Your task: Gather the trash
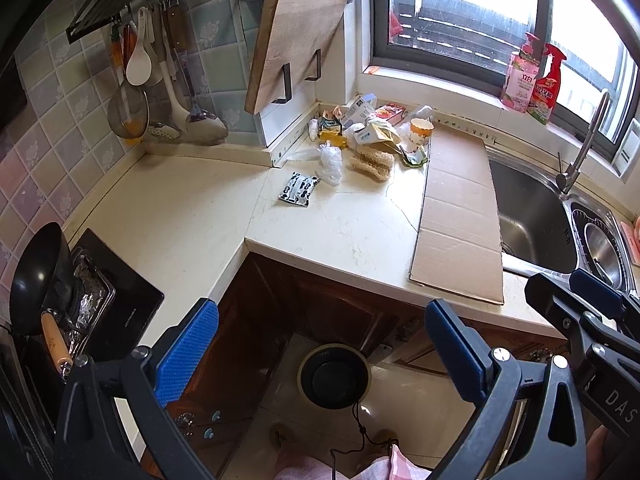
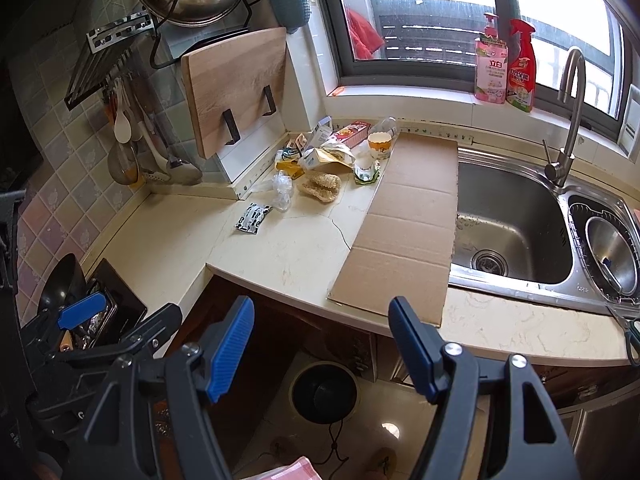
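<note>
A pile of trash (image 1: 368,128) (image 2: 332,150) lies in the far corner of the cream countertop: wrappers, small cartons, a paper cup (image 1: 420,131) (image 2: 380,145), a loofah (image 1: 370,162) (image 2: 320,185), a clear plastic bag (image 1: 331,162) (image 2: 282,190) and a black-and-white packet (image 1: 299,189) (image 2: 252,218). A black trash bin (image 1: 334,376) (image 2: 323,392) stands on the floor below the counter edge. My left gripper (image 1: 322,354) and right gripper (image 2: 322,348) are both open and empty, held above the bin, well short of the trash.
A flat cardboard sheet (image 1: 460,216) (image 2: 404,224) lies beside the steel sink (image 1: 528,216) (image 2: 508,224) with its tap (image 2: 568,120). A stove with a black pan (image 1: 38,276) is at left. A cutting board (image 1: 292,40) and utensils hang on the wall. Bottles (image 2: 506,68) stand on the sill.
</note>
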The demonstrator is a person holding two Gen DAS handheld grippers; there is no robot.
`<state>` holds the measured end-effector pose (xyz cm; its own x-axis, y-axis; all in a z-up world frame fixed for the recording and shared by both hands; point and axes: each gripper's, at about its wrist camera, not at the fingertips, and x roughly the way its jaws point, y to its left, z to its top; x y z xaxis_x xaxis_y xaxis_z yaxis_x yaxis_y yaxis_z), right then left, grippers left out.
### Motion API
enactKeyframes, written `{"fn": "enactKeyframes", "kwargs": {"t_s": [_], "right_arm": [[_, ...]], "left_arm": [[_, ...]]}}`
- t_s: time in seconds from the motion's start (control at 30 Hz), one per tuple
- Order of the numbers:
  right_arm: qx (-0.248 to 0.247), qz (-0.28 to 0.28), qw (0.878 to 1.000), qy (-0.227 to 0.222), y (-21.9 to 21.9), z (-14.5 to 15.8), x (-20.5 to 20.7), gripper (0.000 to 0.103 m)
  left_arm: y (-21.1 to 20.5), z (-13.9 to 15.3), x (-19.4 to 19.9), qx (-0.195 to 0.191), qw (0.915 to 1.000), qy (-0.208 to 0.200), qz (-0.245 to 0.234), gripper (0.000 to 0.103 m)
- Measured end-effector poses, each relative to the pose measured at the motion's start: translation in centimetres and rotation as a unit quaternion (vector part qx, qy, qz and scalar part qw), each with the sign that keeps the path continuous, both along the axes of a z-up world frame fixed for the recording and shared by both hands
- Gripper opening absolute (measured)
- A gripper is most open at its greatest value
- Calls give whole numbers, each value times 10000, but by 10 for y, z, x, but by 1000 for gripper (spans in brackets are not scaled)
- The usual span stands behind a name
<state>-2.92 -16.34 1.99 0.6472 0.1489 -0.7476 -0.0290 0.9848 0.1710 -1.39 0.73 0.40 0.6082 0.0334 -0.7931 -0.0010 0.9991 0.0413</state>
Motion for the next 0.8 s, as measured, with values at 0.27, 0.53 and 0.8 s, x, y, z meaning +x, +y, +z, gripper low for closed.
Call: {"fn": "enactKeyframes", "kwargs": {"t_s": [0.27, 0.53, 0.8], "right_arm": [[-13, 30, 10000, 5, -1, 0, 1, 70], [2, 150, 9999, 10, -8, -1, -1, 70], [-23, 283, 9996, -31, -16, -1, -4, 70]], "left_arm": [[-4, -1, -2, 6, 10000, 14, 49, 102], [-8, -3, -7, 0, 9999, 6, 145, 102], [-17, 0, -17, 60, 9996, -57, 275, 102]]}}
